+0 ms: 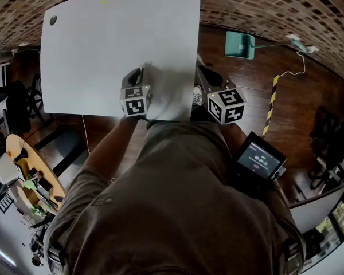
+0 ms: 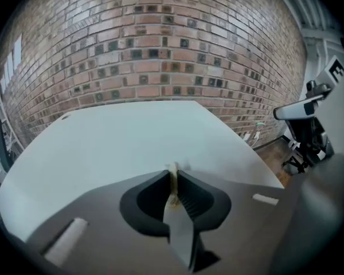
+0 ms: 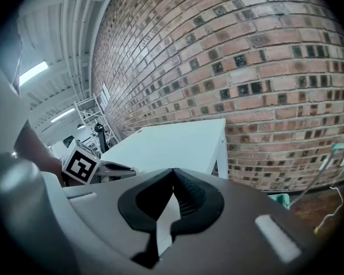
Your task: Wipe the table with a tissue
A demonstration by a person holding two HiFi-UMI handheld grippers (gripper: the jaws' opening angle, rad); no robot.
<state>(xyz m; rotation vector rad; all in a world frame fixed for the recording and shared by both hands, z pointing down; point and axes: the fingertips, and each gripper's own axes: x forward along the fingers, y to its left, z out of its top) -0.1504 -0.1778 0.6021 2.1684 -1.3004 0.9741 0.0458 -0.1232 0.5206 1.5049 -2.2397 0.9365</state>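
Note:
The white table [image 1: 103, 50] fills the upper middle of the head view. My left gripper [image 1: 144, 69] hangs over its near edge, jaws shut on a thin sliver of pale tissue [image 2: 173, 173] that pokes up between the tips. The table [image 2: 120, 142] stretches ahead of it toward the brick wall. Off the table's right edge, my right gripper [image 1: 200, 69] is shut with nothing between its tips [image 3: 173, 172]. From the right gripper view I see the table [image 3: 172, 145] and the left gripper's marker cube [image 3: 80, 164] at the left.
A small dark spot [image 1: 53, 20] marks the table's far left corner. A teal dustpan [image 1: 239, 43] and a yellow-black striped post [image 1: 271, 105] stand on the wooden floor at the right. A cluttered round table [image 1: 28, 176] is at the lower left. The brick wall [image 2: 160, 44] runs behind.

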